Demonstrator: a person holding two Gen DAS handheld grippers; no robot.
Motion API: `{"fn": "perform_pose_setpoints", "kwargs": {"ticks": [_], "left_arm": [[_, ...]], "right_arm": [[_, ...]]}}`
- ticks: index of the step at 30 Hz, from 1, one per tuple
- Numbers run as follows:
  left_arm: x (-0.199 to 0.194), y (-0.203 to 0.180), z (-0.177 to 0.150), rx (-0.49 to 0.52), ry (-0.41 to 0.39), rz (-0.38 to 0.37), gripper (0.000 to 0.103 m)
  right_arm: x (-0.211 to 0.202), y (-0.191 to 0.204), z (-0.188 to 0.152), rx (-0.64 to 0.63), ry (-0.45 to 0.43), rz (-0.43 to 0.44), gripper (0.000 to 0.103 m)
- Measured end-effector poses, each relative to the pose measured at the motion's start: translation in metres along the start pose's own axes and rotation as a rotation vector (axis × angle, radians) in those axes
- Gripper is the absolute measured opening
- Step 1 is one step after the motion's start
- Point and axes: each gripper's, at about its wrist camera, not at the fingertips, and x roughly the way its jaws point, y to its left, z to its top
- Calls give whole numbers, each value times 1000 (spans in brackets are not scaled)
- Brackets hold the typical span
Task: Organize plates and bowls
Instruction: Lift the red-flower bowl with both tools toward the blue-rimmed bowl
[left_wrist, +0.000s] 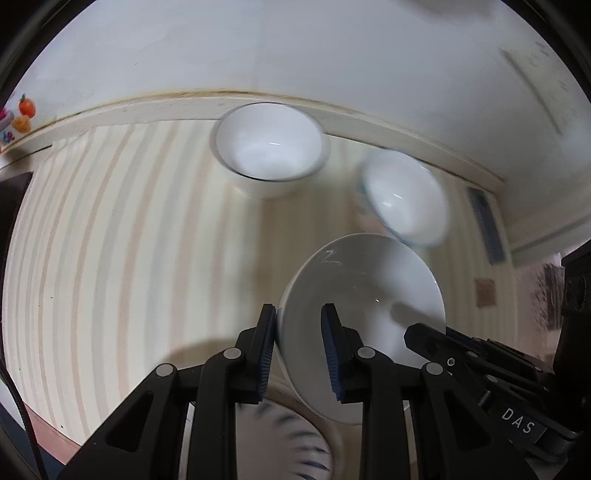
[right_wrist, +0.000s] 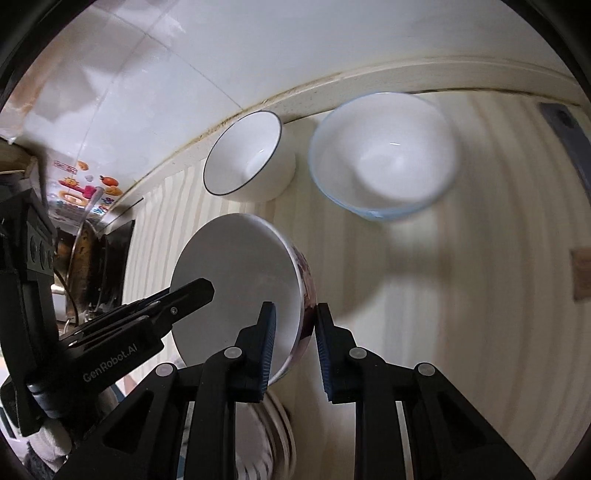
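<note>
Left tool (left_wrist: 299, 325) and right tool (right_wrist: 291, 321) both clamped on tilted white bowl (right_wrist: 236, 288) rim, over striped mat (left_wrist: 129, 240)

Your left wrist camera sat just behind the left gripper (left_wrist: 298, 347), looking forward and down along its fingers at the striped tabletop (left_wrist: 122, 236) toward the white wall (left_wrist: 295, 48), very near. Your right wrist camera sat likewise behind the right gripper (right_wrist: 293, 347), facing the same tabletop and wall from further right, equally close. Both views shared the held white bowl (left_wrist: 362, 295) (right_wrist: 240, 280), the dark-rimmed bowl (left_wrist: 267, 146) (right_wrist: 245, 155) and the blue-rimmed bowl (left_wrist: 404, 199) (right_wrist: 384, 155). Each camera caught the other gripper at its frame edge.
</note>
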Motion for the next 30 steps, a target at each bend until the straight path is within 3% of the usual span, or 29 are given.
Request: {"fn": "perform_pose_setpoints", "kwargs": {"ticks": [10,18,30], "left_arm": [[9,-64,-50,152,61,-31,22],[37,-88,-82,228,141,-6,22],[56,-101,-95,270,177,40,22]], "right_arm": [[-67,-52,-73,51,-25,-49,24],[-62,-93,-112,114,23,-77,24],[-52,-111,-124,138,57,-78,24]]}}
